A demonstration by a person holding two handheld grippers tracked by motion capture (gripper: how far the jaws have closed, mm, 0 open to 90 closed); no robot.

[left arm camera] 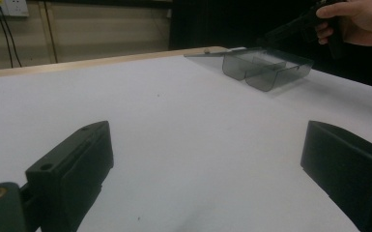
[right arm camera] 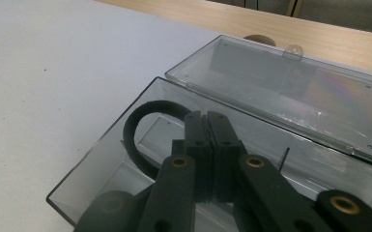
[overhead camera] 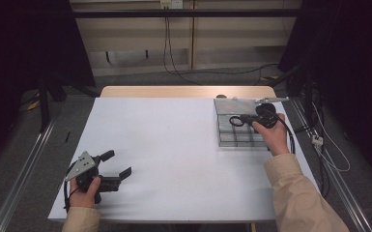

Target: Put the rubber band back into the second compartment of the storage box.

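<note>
While you look down from the high view, your left gripper (overhead camera: 118, 175) sits at the lower left of the frame on the white table (overhead camera: 164, 145), its jaws spread wide with nothing between them; your right gripper (overhead camera: 239, 120) is at the right of centre, over the clear plastic box (overhead camera: 232, 137), and a black ring (overhead camera: 236, 121) hangs at its tip. From the left gripper view, the two black jaws stand far apart at the bottom corners over bare table, and the clear plastic box (left arm camera: 265, 67) lies at the upper right with your right hand (left arm camera: 355, 21) above it. From the right gripper view, the jaws are pressed together at centre, pinching the black ring (right arm camera: 137, 130), which loops out to the left above the box's open tray (right arm camera: 92, 179); the lid (right arm camera: 290, 92) lies folded back at the upper right.
</note>
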